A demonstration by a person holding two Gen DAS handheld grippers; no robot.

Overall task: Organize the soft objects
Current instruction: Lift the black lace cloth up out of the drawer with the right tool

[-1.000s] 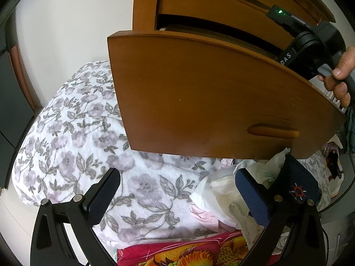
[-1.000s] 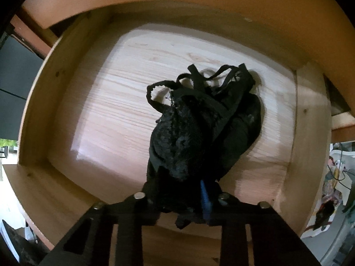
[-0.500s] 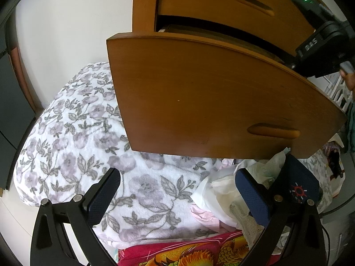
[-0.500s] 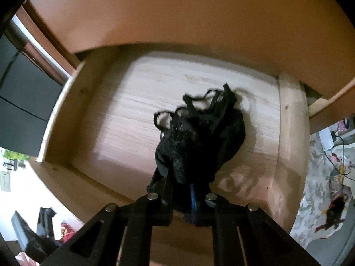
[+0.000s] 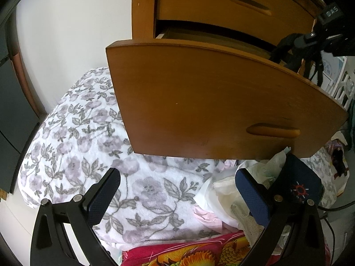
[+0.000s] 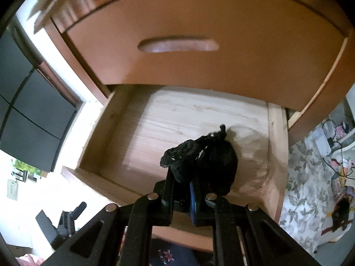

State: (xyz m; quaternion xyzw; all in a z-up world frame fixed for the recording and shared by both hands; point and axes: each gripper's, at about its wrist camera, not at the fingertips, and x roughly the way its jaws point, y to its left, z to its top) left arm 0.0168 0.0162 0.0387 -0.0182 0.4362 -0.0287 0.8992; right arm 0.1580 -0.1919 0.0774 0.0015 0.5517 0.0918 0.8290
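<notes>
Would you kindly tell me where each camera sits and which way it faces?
Left wrist: on the left tongs, open, aimed down at the floral blanket beneath the open drawer front.
Right wrist: on the right tongs, looking down into that drawer, gripping a black lace garment.
Shared: drawer, blanket.

I see a black lace garment on pale wood drawer bottom, orange-brown drawer front, and a white blanket (grey-lilac flowers and leaves).
</notes>
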